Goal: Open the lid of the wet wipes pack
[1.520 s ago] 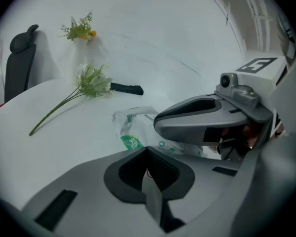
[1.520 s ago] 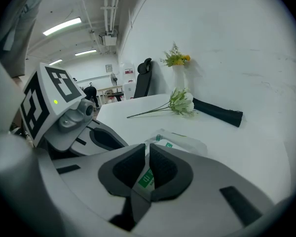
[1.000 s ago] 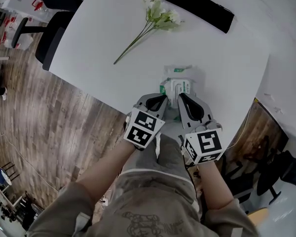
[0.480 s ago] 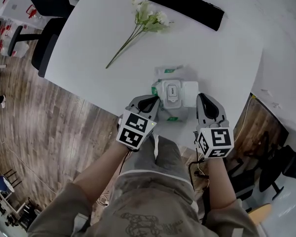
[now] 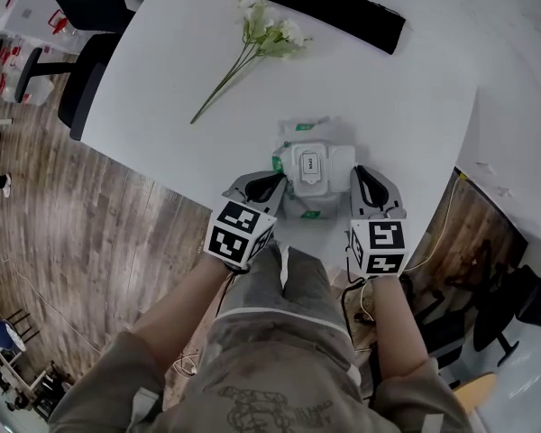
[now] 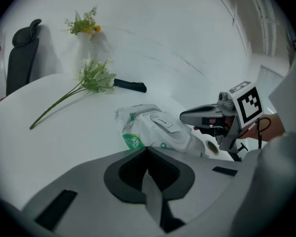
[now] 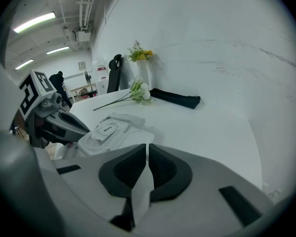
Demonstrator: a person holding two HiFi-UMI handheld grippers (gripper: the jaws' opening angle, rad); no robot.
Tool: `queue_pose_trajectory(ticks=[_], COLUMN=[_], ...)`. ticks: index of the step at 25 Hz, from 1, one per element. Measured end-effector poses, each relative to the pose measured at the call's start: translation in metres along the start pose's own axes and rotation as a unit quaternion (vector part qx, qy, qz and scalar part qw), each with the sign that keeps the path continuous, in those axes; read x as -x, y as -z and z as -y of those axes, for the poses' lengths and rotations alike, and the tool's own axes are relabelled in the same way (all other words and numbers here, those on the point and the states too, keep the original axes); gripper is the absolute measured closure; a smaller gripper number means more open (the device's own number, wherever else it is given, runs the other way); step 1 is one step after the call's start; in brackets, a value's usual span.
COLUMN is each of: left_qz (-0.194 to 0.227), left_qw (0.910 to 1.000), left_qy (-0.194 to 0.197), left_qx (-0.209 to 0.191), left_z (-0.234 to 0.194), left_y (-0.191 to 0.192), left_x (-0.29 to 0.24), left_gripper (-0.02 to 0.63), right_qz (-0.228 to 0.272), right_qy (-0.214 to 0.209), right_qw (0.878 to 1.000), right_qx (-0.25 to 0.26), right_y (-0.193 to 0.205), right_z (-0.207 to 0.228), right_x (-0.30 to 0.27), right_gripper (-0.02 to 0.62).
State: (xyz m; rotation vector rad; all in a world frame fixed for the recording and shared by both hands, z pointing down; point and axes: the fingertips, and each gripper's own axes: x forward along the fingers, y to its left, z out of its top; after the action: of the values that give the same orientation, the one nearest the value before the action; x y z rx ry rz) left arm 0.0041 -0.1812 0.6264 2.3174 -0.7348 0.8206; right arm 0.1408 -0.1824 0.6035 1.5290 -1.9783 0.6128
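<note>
Near the front edge of the desk [image 5: 162,79], the wet wipes pack [image 5: 311,165] lies between left gripper [image 5: 278,180] and right gripper [image 5: 359,173]. Both jaw pairs are closed, empty.

Head view looks steeply down on the round white counter [image 5: 180,61]. Both gripper views look low across it, close to the white plastic wet wipes pack [image 5: 311,165] all three share.

Right gripper [image 7: 147,145] (jaws together) near wipes pack [image 7: 110,132].
</note>
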Motion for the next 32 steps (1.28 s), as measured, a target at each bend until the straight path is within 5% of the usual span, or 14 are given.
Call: queue_pose_trajectory(ticks=[6, 17, 32], left_qz=[0.008, 0.088, 0.23], left_qw=[0.9997, 0.9937, 0.9587], left_qy=[-0.014, -0.044, -0.066], left_qx=[-0.017, -0.055, -0.154], left_z=[0.004, 0.019, 0.068], left_y=[-0.022, -0.116, -0.226], left_x=[0.016, 0.098, 0.239], left_gripper=[0.589, 0.591, 0.591], right_qz=[0.029, 0.148, 0.305], right_qy=[-0.001, -0.026, -0.024], right_qw=[0.999, 0.988, 0.95], right_qx=[0.018, 0.025, 0.057], right_y=[-0.034, -0.156, -0.269], right_z=[0.001, -0.013, -0.04], right_x=[0.023, 0.119, 0.26], right_gripper=[0.555, 0.555, 0.555])
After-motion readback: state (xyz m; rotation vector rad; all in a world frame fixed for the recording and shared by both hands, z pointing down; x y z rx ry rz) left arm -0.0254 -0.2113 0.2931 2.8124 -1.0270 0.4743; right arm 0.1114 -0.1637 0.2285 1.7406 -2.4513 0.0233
